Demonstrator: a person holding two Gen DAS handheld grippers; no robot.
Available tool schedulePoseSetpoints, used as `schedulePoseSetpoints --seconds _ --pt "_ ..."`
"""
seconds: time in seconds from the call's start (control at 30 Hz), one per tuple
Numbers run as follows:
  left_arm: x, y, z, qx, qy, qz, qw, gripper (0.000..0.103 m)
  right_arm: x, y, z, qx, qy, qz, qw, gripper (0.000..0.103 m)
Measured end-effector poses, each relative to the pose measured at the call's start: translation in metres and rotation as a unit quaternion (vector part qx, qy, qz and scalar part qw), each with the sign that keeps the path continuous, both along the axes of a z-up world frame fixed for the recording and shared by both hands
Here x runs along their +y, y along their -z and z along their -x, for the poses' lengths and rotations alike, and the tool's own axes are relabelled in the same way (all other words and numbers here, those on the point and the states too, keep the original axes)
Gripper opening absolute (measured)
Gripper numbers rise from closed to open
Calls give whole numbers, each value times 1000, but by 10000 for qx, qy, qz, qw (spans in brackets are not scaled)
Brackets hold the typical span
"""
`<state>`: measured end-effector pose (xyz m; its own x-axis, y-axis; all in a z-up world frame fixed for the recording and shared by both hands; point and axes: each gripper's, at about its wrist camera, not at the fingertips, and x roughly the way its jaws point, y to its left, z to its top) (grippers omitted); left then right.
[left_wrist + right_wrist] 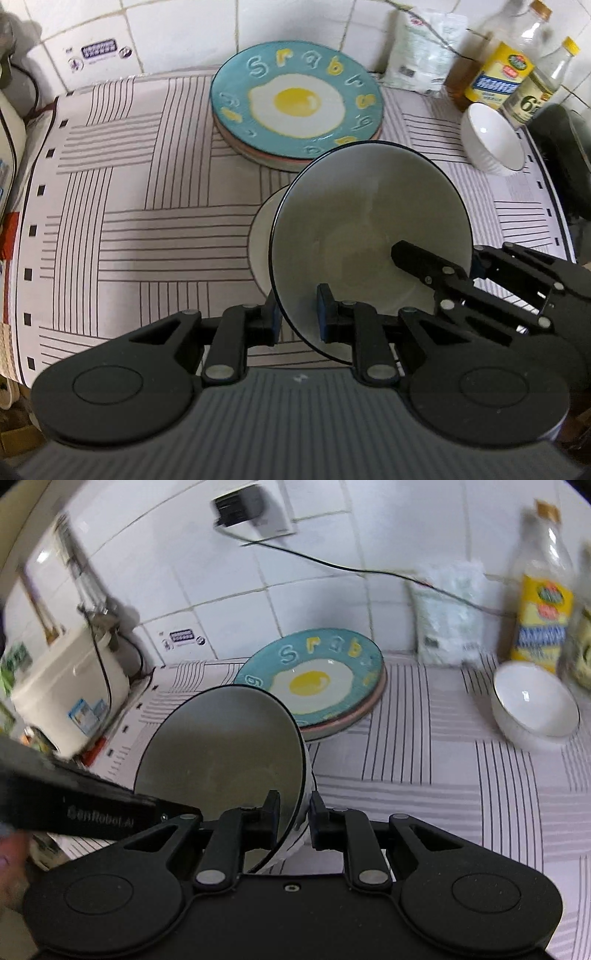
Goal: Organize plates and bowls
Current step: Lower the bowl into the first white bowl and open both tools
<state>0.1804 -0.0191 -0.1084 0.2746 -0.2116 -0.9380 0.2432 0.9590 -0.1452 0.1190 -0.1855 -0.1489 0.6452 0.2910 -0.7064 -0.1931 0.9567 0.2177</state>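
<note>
both tools, left tool (297,317) and right tool (295,821), pinch the tilted grey bowl's (369,225) rim above the desk (147,206), at 6 o'clock from the egg plate (295,99). glazed ceramic: stiff, slippery, breakable; rim grips suit.

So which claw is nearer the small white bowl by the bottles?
Right. The right claw grips the big dark-rimmed bowl's rim on the side toward the small white bowl. The left claw grips the opposite rim, farther away.

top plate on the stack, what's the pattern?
Teal top plate with a fried-egg centre and letters round the rim; clearest in left wrist view.
</note>
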Motion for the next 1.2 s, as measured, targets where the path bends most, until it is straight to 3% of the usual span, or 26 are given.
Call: schedulePoseSetpoints --seconds 0.27,0.47,0.63,0.97,1.07,1.2 --pt "10 22 -12 278 -124 124 9995 17 19 14 -8 -111 -186 614 9979 20" --pt "4 23 -17 243 8 -92 9997 18 28 18 -12 -162 -294 935 9951 22" --pt "1 25 -18 204 25 -270 9994 18 38 21 -15 -284 -407 1353 9896 24" --pt "2 35 -24 421 -104 -233 9988 19 55 25 -17 -428 -499 2053 9765 23" --pt "6 36 -26 427 -187 -113 9988 19 56 29 -23 -261 -441 2170 9748 26" --pt "8 31 -24 332 -159 -140 9992 19 53 31 -26 -114 -464 1966 9793 27"
